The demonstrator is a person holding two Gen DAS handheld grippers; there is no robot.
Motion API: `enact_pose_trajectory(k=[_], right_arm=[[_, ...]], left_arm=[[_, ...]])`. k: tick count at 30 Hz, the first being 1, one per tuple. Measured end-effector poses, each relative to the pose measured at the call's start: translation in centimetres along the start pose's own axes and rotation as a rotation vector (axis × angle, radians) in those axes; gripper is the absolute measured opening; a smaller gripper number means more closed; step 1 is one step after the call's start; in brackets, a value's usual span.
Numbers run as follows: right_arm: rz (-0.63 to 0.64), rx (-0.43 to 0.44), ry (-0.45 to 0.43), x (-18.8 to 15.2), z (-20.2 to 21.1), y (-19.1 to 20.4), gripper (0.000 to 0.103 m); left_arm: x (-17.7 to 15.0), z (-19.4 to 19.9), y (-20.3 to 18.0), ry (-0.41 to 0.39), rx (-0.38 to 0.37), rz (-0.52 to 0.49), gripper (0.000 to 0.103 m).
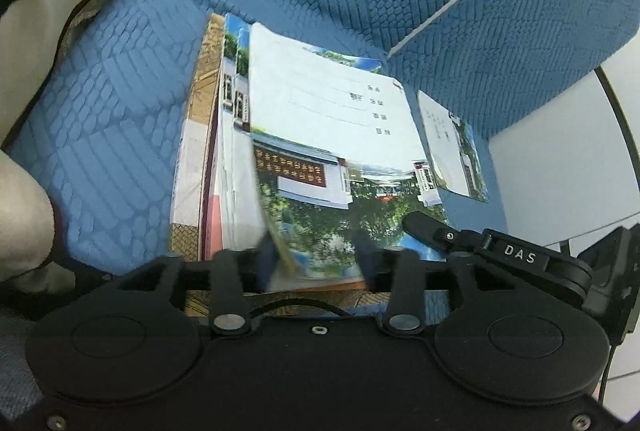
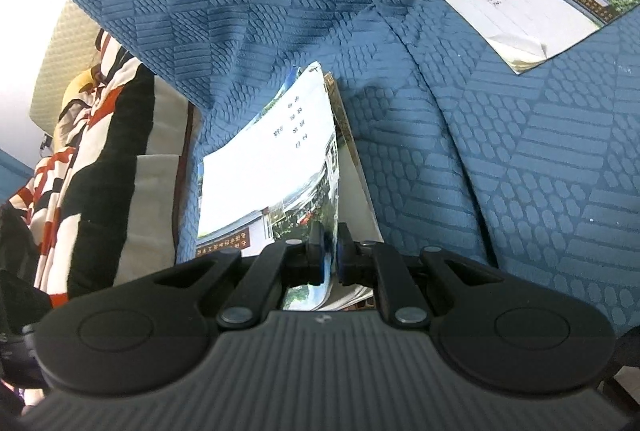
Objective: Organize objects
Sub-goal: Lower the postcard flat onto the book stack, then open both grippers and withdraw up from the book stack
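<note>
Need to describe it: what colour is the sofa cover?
Blue sofa cover, embossed geometric texture; clearest in right wrist view.

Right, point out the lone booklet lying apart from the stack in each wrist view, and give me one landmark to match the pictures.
Left wrist view: the lone booklet lies right of centre, flat on the seat, just right of the stack of booklets.
Right wrist view: it lies at the upper right corner, far from the stack.
Shared landmark: the blue textured sofa cover under both.

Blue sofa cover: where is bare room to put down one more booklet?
Bare blue cover lies between the booklet stack and the single booklet. Crowded: the stack's far side, against the patterned cushion.
</note>
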State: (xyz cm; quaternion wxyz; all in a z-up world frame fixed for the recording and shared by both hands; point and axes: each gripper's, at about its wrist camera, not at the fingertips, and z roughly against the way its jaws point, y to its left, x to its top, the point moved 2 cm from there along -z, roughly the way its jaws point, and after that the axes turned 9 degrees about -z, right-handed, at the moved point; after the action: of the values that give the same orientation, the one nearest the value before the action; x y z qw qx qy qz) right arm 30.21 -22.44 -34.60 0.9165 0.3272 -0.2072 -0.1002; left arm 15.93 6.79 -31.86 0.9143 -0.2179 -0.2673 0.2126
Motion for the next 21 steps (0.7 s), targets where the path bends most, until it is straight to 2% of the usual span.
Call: enact_pose_trajectory(k=[2,3,4,5,6,7,8,12,14,21], right_arm=[[0.006,-0.009,0.002,0.0,0.1,0.3,0.017],[0.011,-0.014,0.003,0.0,0.2,0.4,0.02],[0.019,-0.02,0.004,0.0,0.3,0.5,0.031],[0.028,-0.02,0.003,0.0,0.5,0.7,0.047],[0.037,-0.017,-0.003,0.0,0.7,1.0,0.055],[0.045,-0.012,-0.014,0.0,1.1,1.2,0.073],[0.057,-0.011,-0.03,0.1,1.6,1.5,0.084],[0.13,-0.013,-0.073,0.3,3.6,2.6,0.083],[0.156,-0.011,-0.097,0.5,4.7,3.1,0.083],[0.248,-0.026,-0.195,1.0,9.5,4.7,0.084]], left_arm=[[0.2,0.4,-0.3,0.0,0.021,-0.016,0.062],[0.3,0.7,-0.5,-0.006,0.032,-0.026,0.065],[0.4,1.0,-0.6,-0.012,0.038,-0.034,0.07],[0.5,1.4,-0.8,-0.018,0.042,-0.042,0.074],[0.6,1.7,-1.0,-0.024,0.044,-0.048,0.076],[0.7,2.1,-1.3,-0.031,0.045,-0.057,0.081],[0.9,2.6,-1.6,-0.039,0.046,-0.065,0.085],[1.5,4.5,-3.5,-0.074,0.066,-0.111,0.091],[1.6,5.4,-4.6,-0.093,0.075,-0.138,0.098],[1.4,8.0,-8.9,-0.149,0.074,-0.231,0.102]])
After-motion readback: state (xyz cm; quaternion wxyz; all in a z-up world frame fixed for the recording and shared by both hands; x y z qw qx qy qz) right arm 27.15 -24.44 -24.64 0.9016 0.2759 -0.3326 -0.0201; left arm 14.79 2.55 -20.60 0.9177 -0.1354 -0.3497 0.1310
